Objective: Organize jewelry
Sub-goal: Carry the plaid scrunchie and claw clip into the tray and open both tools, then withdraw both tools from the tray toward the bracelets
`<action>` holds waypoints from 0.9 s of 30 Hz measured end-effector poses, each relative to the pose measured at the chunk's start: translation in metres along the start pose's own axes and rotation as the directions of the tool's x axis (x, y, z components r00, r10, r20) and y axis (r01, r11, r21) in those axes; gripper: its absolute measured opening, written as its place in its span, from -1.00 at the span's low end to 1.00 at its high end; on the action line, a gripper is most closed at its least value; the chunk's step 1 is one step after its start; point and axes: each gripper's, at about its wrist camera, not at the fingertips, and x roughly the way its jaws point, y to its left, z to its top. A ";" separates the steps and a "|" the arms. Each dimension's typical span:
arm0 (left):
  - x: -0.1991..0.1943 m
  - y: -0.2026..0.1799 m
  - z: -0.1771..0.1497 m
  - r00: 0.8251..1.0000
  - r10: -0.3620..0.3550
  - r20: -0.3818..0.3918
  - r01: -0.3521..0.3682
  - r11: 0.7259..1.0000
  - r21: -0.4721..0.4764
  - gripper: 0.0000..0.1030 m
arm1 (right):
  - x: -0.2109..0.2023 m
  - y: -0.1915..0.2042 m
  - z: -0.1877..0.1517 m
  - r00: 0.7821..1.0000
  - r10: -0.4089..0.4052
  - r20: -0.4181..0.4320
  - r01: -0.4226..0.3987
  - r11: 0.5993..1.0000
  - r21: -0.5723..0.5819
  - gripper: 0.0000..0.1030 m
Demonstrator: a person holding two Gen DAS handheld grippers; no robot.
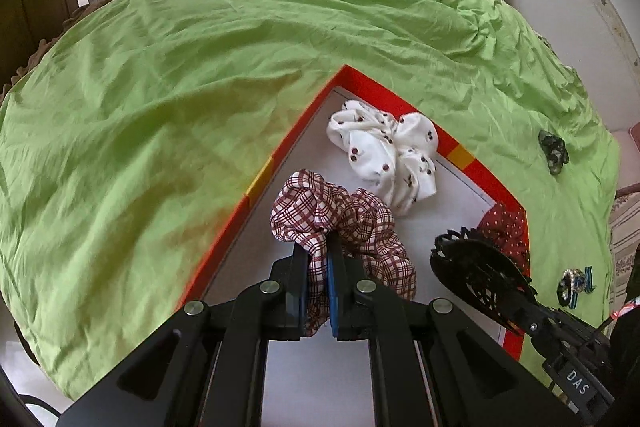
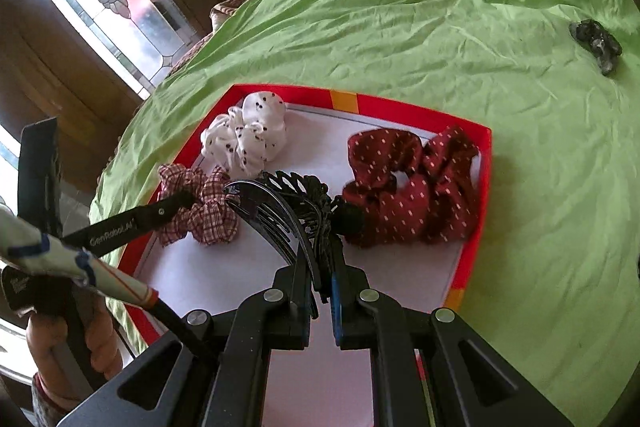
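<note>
Green sheet [image 1: 160, 87]: left gripper [image 1: 318, 267] clamps plaid scrunchie [image 1: 344, 223] (over tray [image 1: 224, 231]); right gripper [image 2: 322, 267] clamps black comb [image 2: 288, 203].

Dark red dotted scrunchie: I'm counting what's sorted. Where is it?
The dark red dotted scrunchie lies inside the red-rimmed tray, at its right corner, beside the black hair claw.

A bed draped in a wrinkled lime-green cotton sheet [image 1: 160, 99] carries everything. Directly on it rests a shallow red-rimmed cardboard tray with a white floor [image 2: 486, 163]. Well apart from the tray lies a small dark glossy hair clip [image 2: 597, 43], and near the tray's edge a sparkly rhinestone brooch with teal ribbon [image 1: 573, 285].
</note>
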 end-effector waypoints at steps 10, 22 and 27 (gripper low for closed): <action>-0.007 0.008 -0.001 1.000 -0.022 0.004 0.022 0.999 -0.044 -0.45 | 0.009 -0.001 0.003 0.999 -0.033 -0.004 0.033 0.999 0.003 -0.55; -0.067 -0.008 -0.021 0.996 0.015 0.087 -0.012 0.999 -0.042 -0.03 | -0.039 0.009 -0.011 0.998 0.002 0.066 0.003 0.997 -0.074 0.04; -0.086 -0.024 -0.040 0.992 0.054 0.112 -0.052 0.999 -0.016 -0.01 | -0.064 -0.005 -0.031 0.997 0.013 0.075 -0.010 0.999 -0.047 0.08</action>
